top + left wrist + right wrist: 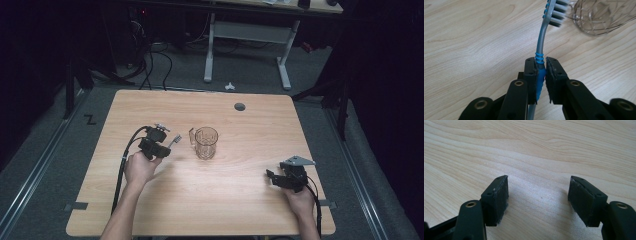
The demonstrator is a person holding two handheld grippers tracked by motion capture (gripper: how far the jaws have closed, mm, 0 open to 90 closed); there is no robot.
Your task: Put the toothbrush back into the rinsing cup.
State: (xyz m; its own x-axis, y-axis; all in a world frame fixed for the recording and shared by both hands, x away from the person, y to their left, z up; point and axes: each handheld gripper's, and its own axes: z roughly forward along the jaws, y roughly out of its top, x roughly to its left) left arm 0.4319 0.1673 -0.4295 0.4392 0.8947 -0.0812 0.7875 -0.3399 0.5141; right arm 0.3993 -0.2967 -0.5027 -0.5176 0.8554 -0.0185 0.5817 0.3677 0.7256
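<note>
left tool clamps toothbrush beside glass mug; right tool agape

Toothbrush: I see a grey handle with a blue ribbed grip and white and dark bristles at the head.
Toothbrush state: I have it clamped at the blue grip in my left tool, lifted off the counter.
Toothbrush pose: the head points away from the tool toward the mug, bristles facing the mug.
Mug: clear glass with a handle, upright near the counter's middle, just beside the brush head.
</note>
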